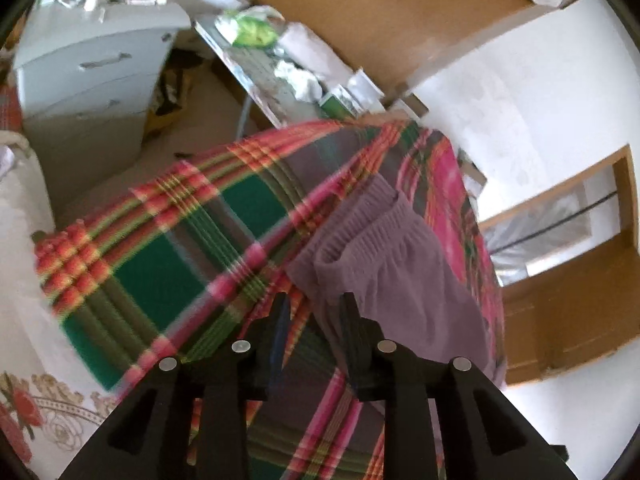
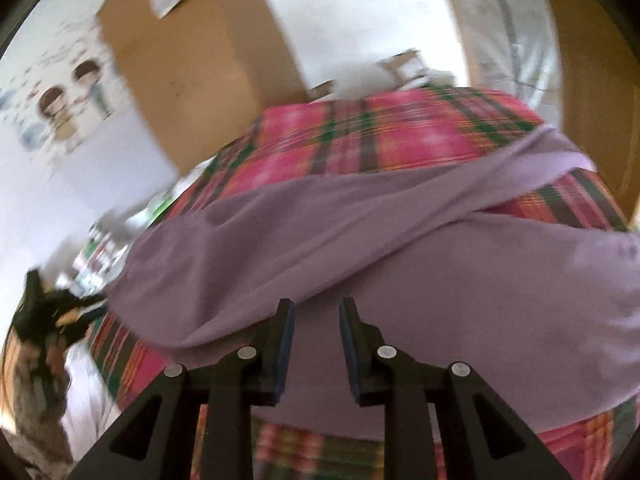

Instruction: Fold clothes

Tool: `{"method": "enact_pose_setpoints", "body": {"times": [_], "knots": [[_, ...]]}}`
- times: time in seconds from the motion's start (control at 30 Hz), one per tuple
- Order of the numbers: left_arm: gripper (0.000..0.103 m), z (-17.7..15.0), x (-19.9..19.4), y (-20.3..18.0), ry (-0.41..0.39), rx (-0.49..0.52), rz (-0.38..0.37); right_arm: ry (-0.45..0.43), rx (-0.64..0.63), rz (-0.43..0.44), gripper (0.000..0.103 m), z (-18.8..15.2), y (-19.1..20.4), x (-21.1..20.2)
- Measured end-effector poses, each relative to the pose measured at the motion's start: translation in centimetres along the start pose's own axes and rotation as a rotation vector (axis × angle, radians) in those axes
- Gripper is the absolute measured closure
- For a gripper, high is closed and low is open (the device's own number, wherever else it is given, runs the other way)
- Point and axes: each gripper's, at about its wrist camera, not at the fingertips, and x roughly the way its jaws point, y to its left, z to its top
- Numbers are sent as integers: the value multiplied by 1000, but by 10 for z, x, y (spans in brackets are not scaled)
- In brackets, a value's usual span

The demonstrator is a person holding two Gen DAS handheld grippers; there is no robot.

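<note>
2 black grippers poised over a purple garment on a plaid-covered bed.
Left gripper (image 1: 314, 304): jaws parted, gripping nothing, near the garment's (image 1: 384, 272) ribbed waistband (image 1: 372, 220); right gripper (image 2: 316, 308): jaws likewise parted and empty, above the rumpled purple cloth (image 2: 360, 248); the garment lies spread on the plaid bedcover (image 1: 168, 264), red, pink and green; a white drawer unit (image 1: 88, 80) and a cluttered side table (image 1: 280, 64) stand beyond the bed; both views are motion-blurred.
</note>
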Motion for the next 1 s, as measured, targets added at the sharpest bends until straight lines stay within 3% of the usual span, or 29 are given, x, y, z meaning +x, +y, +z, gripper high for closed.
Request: {"method": "enact_pose_setpoints", "body": {"times": [0.13, 0.2, 0.3, 0.57, 0.8, 1.0], "knots": [[78, -3, -13, -21, -58, 98, -31, -52, 41, -55, 79, 12, -22, -9], [78, -6, -16, -40, -77, 198, -43, -69, 67, -63, 79, 18, -33, -10], [78, -18, -7, -72, -29, 350, -119, -78, 112, -75, 79, 30, -50, -7], [74, -90, 40, -155, 194, 757, -262, -49, 191, -103, 79, 58, -78, 19], [69, -136, 55, -200, 247, 1013, -320, -23, 254, -126, 69, 80, -103, 41], [67, -163, 61, -212, 283, 1124, -320, -17, 304, -112, 68, 82, -116, 47]]}}
